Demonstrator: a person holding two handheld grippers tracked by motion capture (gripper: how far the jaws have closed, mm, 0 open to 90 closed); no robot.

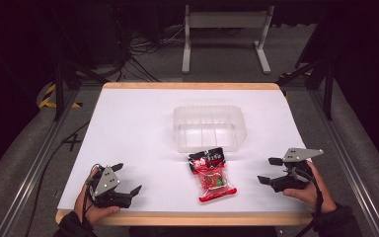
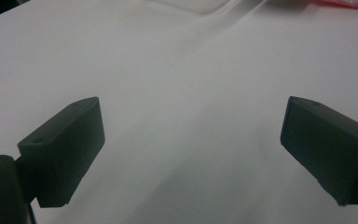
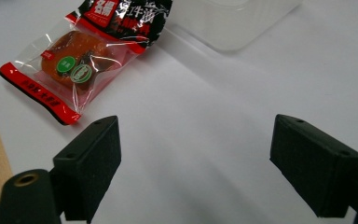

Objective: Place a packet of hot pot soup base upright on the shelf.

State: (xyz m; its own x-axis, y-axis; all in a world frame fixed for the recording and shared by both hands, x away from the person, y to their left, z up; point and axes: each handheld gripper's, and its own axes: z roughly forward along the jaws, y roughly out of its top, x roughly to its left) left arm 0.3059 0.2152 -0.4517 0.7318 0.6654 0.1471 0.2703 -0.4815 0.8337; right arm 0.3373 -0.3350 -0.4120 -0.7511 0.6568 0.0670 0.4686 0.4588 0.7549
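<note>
A red and black snack packet point(image 1: 210, 175) with clear film lies flat on the white table top point(image 1: 138, 128), just in front of a clear plastic tub point(image 1: 208, 127). In the right gripper view the packet point(image 3: 88, 51) sits up and to the left of the jaws, with the tub point(image 3: 235, 18) at the top edge. My left gripper point(image 1: 127, 178) rests near the front left corner, open, with bare table between its jaws point(image 2: 191, 140). My right gripper point(image 1: 270, 171) is at the front right, open and empty point(image 3: 196, 163), pointing toward the packet.
The table's wooden front edge point(image 1: 187, 217) runs just below both hands. Beyond the far edge stand a white metal frame point(image 1: 224, 34) and loose cables point(image 1: 138, 49) on the grey floor. Metal rails point(image 1: 34, 163) flank the table.
</note>
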